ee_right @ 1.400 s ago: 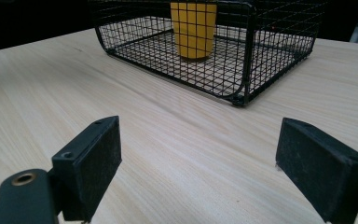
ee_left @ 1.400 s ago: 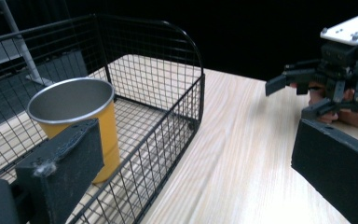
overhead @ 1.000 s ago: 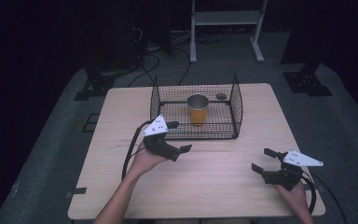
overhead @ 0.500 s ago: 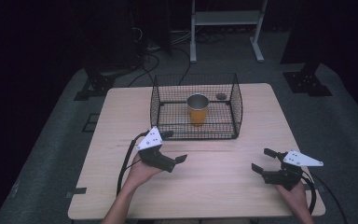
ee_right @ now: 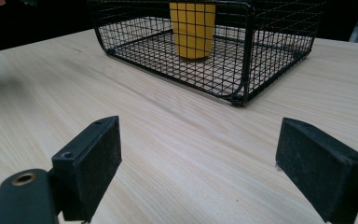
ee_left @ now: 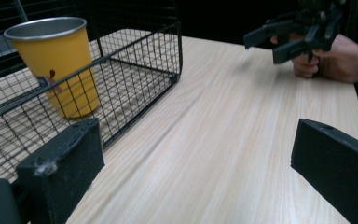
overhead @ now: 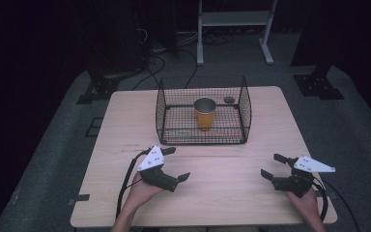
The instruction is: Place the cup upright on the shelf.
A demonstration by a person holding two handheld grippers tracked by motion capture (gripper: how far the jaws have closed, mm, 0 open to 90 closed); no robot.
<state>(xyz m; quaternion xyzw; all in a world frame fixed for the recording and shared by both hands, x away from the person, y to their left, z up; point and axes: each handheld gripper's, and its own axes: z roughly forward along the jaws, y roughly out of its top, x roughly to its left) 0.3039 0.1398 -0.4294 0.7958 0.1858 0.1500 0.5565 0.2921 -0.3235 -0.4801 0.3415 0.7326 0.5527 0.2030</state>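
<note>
while a yellow cup (overhead: 205,114) stands upright inside the wire basket (overhead: 160,116), the left gripper (overhead: 177,164) and right gripper (overhead: 273,165) gape empty, both nearer the person than it.

My right gripper view's top edge cuts off the rim of the yellow cup (ee_right: 192,28) inside the wire basket (ee_right: 242,56); a small dark object (overhead: 229,100) behind the basket on the table (overhead: 125,125) stays too small to identify
</note>
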